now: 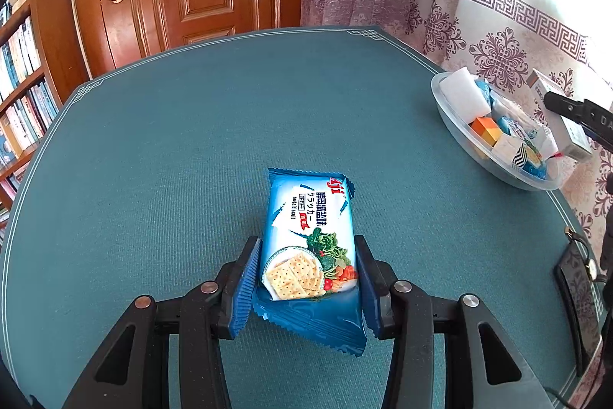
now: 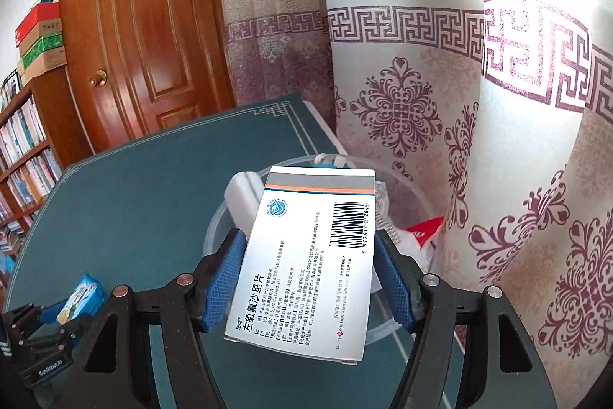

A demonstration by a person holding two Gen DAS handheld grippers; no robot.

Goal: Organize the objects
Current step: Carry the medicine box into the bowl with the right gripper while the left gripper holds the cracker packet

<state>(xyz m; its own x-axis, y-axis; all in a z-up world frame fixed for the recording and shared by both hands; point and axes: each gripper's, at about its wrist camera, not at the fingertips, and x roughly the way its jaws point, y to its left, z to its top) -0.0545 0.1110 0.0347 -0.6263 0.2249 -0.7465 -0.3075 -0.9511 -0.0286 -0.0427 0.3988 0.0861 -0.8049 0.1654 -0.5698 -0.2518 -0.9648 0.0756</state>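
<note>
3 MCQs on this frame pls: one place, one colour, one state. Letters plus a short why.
1. Where is the clear bowl?
A. table centre
B. near the table's edge by the curtain
C. on the bookshelf

2. The table cover is:
A. red
B. teal
C. white

3. The right hand-held gripper:
A. hangs open
B. is shut on nothing
C. is clamped on the white medicine box

Key:
1 B, the bowl sits by the edge next to the patterned curtain.
2 B, teal shows all around the cracker packet held in the left hand-held gripper.
3 C, both blue pads press the box's sides.
</note>
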